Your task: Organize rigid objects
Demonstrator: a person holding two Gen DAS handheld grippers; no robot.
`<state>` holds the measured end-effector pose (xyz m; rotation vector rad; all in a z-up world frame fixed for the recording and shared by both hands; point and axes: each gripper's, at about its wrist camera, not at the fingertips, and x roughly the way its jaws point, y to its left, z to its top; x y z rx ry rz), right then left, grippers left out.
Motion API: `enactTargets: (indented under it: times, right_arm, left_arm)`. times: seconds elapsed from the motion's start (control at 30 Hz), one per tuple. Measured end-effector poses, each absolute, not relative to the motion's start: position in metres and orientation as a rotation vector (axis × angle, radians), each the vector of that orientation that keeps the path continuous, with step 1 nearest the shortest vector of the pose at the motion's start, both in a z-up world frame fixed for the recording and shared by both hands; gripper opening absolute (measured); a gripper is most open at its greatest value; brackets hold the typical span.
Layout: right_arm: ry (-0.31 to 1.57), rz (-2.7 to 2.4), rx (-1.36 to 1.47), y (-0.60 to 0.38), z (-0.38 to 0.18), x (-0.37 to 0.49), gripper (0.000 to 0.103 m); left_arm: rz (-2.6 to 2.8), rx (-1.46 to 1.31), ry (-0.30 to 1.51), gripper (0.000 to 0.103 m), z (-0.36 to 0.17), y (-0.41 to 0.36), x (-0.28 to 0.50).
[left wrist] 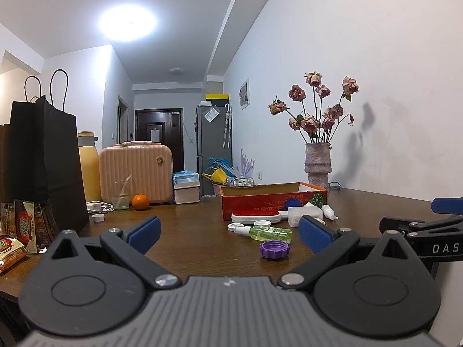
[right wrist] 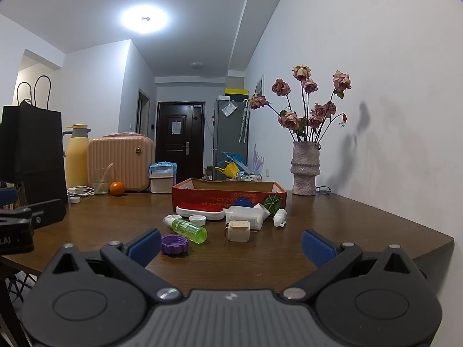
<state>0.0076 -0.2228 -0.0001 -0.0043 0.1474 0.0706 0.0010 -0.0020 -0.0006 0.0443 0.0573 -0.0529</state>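
both grippers, left gripper (left wrist: 228, 235) and right gripper (right wrist: 231, 245), hovered low over the wooden table (right wrist: 361, 217) with jaws spread wide, gripping nothing. nearest lay a purple cap (right wrist: 175, 245) touching a green spray bottle (right wrist: 189, 228) on its side, and a small beige cube (right wrist: 238, 230). beyond these sat a white cap (right wrist: 197, 219), a red-topped white brush (right wrist: 200, 211), a white box (right wrist: 246, 217) and a white dropper bottle (right wrist: 280, 217). behind stood 1 open red cardboard box (right wrist: 228, 195), then a vase of dried roses (right wrist: 303, 170).

Bare table (right wrist: 332, 211) ahead; purple cap (right wrist: 174, 245), green bottle (right wrist: 189, 228) before the red box (right wrist: 228, 195).
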Motion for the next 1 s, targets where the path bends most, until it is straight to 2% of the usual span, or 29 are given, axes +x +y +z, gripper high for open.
enactTargets:
  times: [1.0]
  right_arm:
    - [0.147, 0.072, -0.009, -0.2228, -0.0018, 0.0075, 0.103]
  left_arm:
    - [-0.054, 0.044, 0.059, 0.103, 0.0009, -0.0013, 0.0020]
